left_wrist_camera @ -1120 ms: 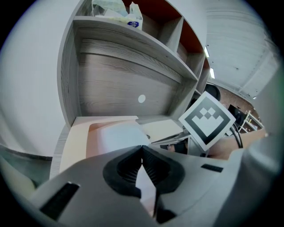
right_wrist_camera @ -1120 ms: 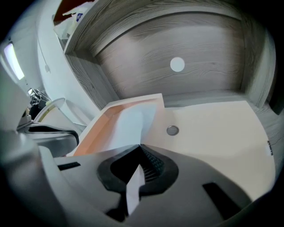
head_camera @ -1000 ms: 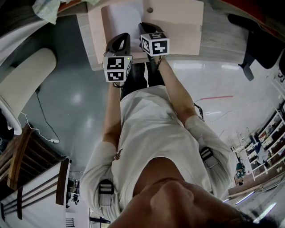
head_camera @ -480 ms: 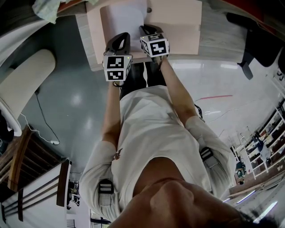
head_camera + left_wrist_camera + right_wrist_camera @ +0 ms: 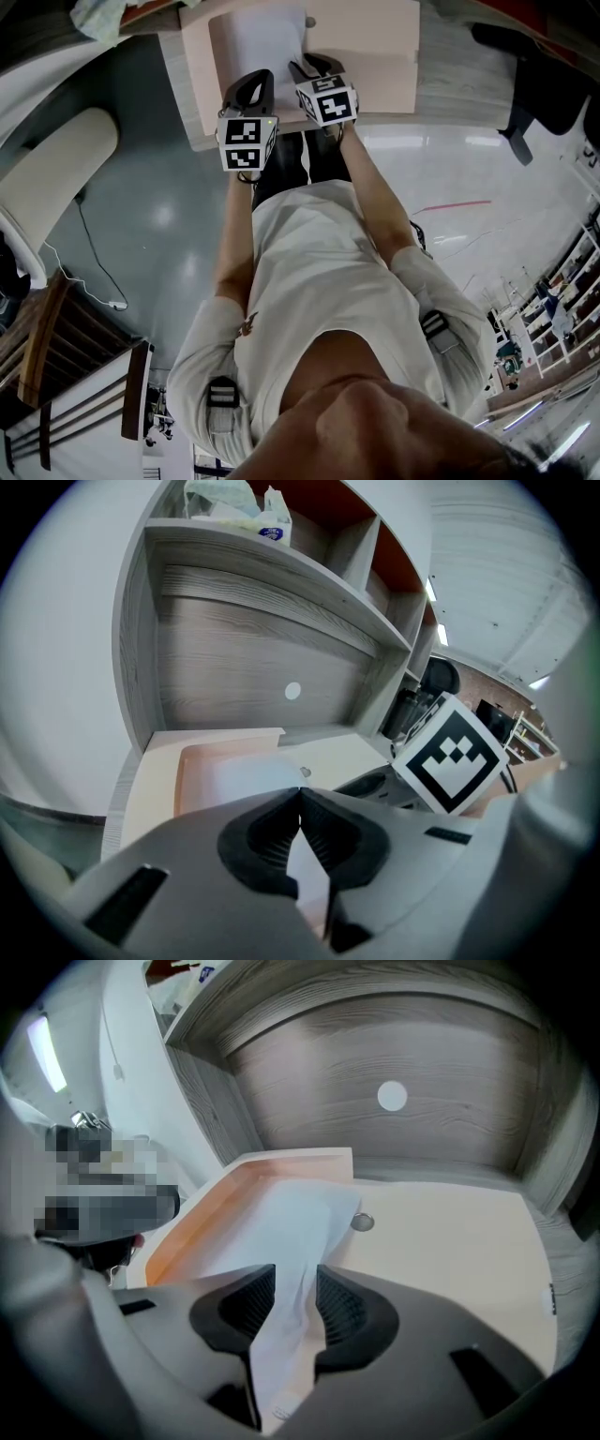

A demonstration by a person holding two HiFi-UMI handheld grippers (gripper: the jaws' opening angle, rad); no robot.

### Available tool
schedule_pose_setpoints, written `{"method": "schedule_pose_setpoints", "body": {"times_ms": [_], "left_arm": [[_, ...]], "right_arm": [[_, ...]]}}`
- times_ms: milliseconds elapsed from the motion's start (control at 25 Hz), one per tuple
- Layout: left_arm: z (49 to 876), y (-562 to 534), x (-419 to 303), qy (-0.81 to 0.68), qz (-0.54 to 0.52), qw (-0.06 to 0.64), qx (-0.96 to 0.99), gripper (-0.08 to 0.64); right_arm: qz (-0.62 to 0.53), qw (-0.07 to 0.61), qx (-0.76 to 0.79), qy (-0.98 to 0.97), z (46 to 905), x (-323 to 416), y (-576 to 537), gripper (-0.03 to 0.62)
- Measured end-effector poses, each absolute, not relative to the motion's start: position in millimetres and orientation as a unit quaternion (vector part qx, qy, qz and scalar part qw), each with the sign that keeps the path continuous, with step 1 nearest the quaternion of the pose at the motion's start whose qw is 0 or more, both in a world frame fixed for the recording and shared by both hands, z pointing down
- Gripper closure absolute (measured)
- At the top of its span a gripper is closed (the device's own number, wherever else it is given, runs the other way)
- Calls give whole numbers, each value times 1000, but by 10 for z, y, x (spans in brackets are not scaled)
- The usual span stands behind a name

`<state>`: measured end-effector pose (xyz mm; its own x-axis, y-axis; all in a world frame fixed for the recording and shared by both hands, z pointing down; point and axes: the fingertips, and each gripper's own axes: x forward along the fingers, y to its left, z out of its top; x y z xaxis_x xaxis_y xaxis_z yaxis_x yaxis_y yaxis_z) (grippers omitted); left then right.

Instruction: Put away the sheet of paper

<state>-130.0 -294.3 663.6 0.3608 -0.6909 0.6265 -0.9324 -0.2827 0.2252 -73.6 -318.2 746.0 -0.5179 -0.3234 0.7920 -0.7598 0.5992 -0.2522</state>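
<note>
A cream chair (image 5: 52, 173) stands at the far left on the grey floor, apart from the desk (image 5: 469, 89). On the desk lies an open peach folder (image 5: 375, 56), and the white sheet of paper (image 5: 261, 42) rests in its left half, with its near edge lifted toward the person. The left gripper (image 5: 300, 794) points down at that edge. Its jaws are closed together at the tips and pinch a strip of the sheet between the dark ribbed pads. Just to its right, the right gripper (image 5: 295, 1271) hangs over the same edge. Its jaws have just been opening and now stand apart, and the sheet runs up through the gap without either pad pressing on it. Beyond the right gripper, a small round snap (image 5: 363, 1222) sits on the folder just beside the sheet's far corner. Behind it rises the grey wood back panel of the desk, under a shelf (image 5: 272, 564). A black office chair (image 5: 530, 66) stands at the far right.
</note>
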Motion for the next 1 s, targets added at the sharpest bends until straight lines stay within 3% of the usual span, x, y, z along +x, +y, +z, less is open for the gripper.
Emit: {"method": "schedule_pose_setpoints", "body": {"times_ms": [720,1000], "left_arm": [[6354,-2945,-1282,-519,203,257,789,538],[6021,-2963,-1307,-519,180,235,801,538]], "right_arm": [[260,320,353,-840,6799,-578,-3135,451],[224,268,364,-863,6124,-551,-3142,511]]}}
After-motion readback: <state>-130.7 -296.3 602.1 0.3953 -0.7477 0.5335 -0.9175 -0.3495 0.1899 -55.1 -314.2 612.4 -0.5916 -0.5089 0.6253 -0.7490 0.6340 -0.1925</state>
